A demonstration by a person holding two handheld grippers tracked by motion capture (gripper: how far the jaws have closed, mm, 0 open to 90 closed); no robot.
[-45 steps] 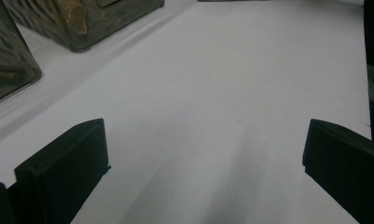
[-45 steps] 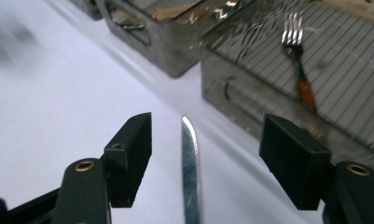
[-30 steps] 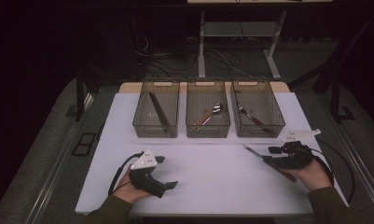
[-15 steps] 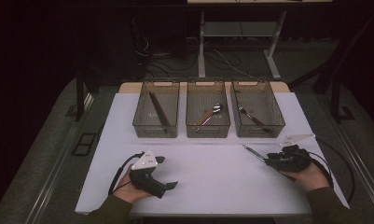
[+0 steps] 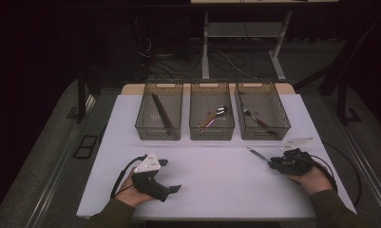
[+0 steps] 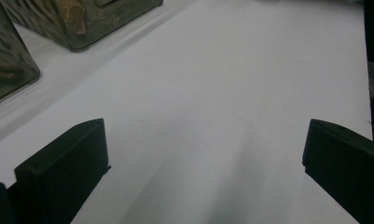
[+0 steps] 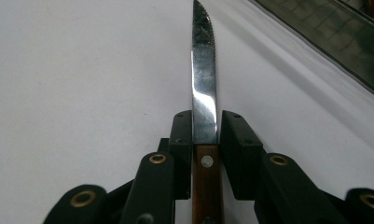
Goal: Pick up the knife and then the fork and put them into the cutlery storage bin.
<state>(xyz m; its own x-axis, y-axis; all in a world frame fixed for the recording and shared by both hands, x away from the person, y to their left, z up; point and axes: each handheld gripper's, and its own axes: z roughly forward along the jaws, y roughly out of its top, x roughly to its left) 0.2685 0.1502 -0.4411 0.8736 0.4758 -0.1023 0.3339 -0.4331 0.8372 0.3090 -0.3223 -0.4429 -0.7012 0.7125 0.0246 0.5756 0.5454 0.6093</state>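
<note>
The step in hand is the pickup: the right gripper [image 7: 205, 128] has just been closing its jaws, which now clamp the wooden-handled steel table knife [image 7: 204, 100], near right on the white bench [image 5: 212, 185] — blade flat. Next, I judge: lift it toward the far clear bins, the pieces sorted by kind. Left gripper [image 6: 198, 154] rests, jaws apart, unmoved.

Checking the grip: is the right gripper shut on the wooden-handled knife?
Shut: right gripper jaws, just closing, press both sides of the wooden-handled steel knife.
</note>
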